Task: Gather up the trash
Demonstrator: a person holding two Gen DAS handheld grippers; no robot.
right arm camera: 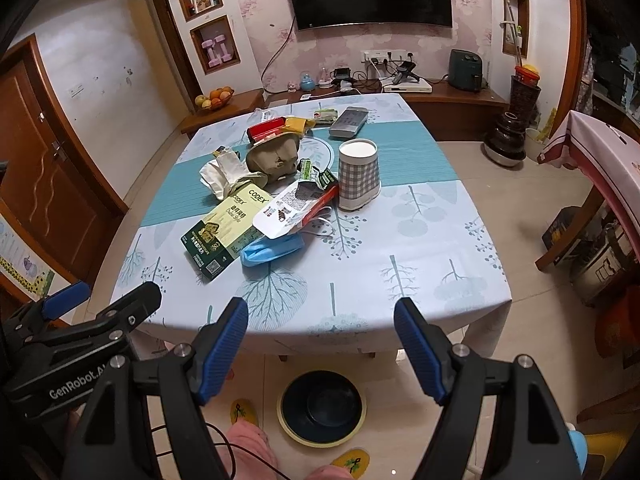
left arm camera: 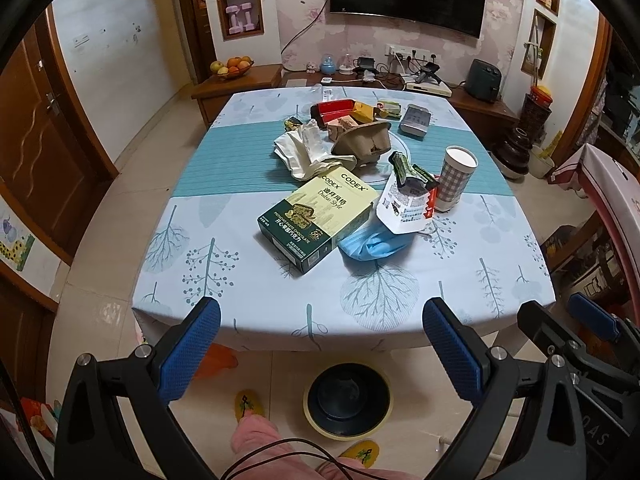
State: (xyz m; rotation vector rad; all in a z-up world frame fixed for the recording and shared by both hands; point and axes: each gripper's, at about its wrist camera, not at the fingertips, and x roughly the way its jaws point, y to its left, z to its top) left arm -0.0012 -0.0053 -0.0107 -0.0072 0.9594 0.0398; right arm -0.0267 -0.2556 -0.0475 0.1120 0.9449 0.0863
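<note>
Though cluttered, "CODEX" chocolate box (left arm camera: 318,218) legible

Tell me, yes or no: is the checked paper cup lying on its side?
No. The checked paper cup stands upright on the table, its open mouth facing up.

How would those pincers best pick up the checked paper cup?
Grip the checked cup around its middle, coming from the near right, where the table is bare. It stands upside down, wider at the base, and wrappers crowd its left. The right gripper, open, looks closest.
</note>
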